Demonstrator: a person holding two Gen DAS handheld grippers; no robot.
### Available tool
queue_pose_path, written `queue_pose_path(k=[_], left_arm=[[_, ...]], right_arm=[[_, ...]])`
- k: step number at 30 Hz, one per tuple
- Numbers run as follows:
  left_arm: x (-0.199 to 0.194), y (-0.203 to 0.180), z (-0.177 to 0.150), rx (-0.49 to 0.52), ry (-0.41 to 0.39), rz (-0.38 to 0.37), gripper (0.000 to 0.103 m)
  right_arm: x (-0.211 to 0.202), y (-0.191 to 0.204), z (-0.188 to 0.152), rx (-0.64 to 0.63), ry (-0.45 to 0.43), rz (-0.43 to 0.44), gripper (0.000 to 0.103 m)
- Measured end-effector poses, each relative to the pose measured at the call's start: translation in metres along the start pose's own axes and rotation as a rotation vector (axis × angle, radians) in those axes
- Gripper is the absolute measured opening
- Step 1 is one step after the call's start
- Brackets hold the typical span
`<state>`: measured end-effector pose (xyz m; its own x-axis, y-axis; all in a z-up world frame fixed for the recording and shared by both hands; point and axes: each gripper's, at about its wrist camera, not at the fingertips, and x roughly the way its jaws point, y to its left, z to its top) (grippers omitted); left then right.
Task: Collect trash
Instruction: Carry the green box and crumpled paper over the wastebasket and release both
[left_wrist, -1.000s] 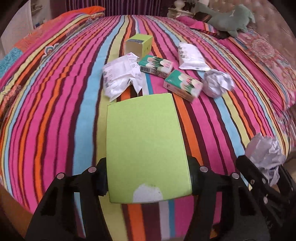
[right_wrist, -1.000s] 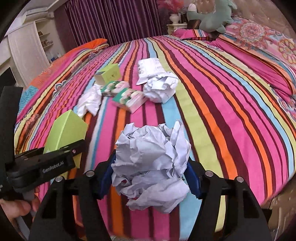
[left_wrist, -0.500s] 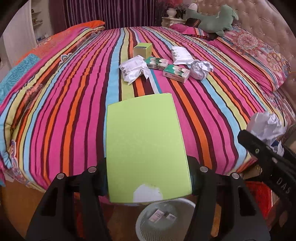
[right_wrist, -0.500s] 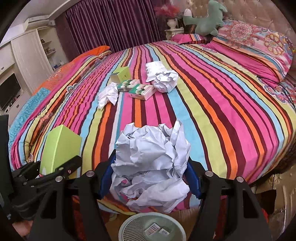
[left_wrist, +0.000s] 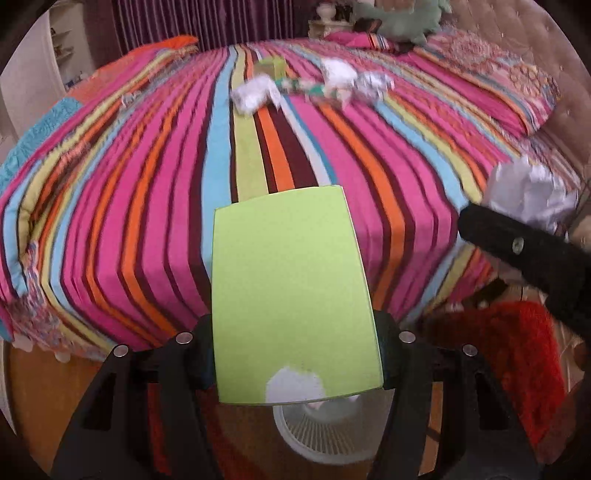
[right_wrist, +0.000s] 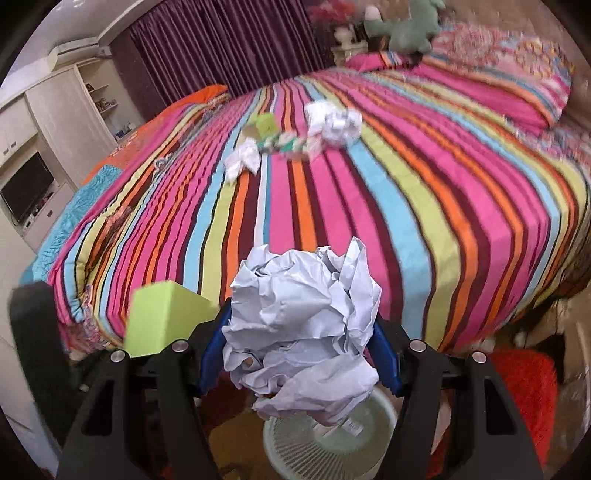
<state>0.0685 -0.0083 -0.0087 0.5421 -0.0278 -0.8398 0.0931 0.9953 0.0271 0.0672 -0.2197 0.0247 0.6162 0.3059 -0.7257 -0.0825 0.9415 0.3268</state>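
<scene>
My left gripper (left_wrist: 295, 354) is shut on a lime-green box (left_wrist: 291, 291), held off the foot of the striped bed. My right gripper (right_wrist: 299, 354) is shut on a crumpled ball of white paper (right_wrist: 303, 325). A white slatted waste bin (right_wrist: 325, 439) stands on the floor just below both loads; it shows as the bin (left_wrist: 325, 432) under the box too. The right gripper's paper ball (left_wrist: 528, 195) appears at the right of the left wrist view, and the green box (right_wrist: 162, 321) at the left of the right wrist view. More trash (right_wrist: 295, 136) lies blurred at mid-bed.
The striped bedspread (left_wrist: 147, 206) drops over the bed's foot edge. A red shaggy rug (left_wrist: 517, 350) lies on the wooden floor right of the bin. A white wardrobe and a TV (right_wrist: 26, 192) stand at the left; pillows and a green plush toy (right_wrist: 410, 29) are at the headboard.
Both grippers have drawn back from the bed with their loads. The trash pile has shrunk into the distance, and the bin has come further into view beneath the box and the paper.
</scene>
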Motion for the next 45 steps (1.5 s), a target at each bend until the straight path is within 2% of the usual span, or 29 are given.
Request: queue_pose_path(k=[4, 7, 17, 22, 26, 45], left_arm=[[0.027, -0.004, -0.028, 0.007, 0.105, -0.022, 0.059], [0.05, -0.003, -0.044, -0.007, 0.198, -0.044, 0.059], [0.107, 0.001, -0.072, -0.1, 0.46, -0.111, 0.059], [0.134, -0.009, -0.091, -0.078, 0.582, -0.106, 0.059], [0.154, -0.014, -0.099, -0.077, 0.659, -0.096, 0.059], [0.222, -0.008, -0.137, -0.173, 0.892, -0.127, 0.059]], right_arm=[[0.017, -0.003, -0.018, 0.042, 0.09, 0.017, 0.063], [0.039, -0.017, -0.035, 0.117, 0.196, 0.033, 0.063], [0.094, -0.069, -0.089, 0.397, 0.489, 0.052, 0.063], [0.113, -0.087, -0.109, 0.506, 0.596, 0.037, 0.063], [0.122, -0.096, -0.12, 0.571, 0.651, 0.015, 0.063], [0.183, -0.116, -0.171, 0.682, 0.87, -0.044, 0.063]])
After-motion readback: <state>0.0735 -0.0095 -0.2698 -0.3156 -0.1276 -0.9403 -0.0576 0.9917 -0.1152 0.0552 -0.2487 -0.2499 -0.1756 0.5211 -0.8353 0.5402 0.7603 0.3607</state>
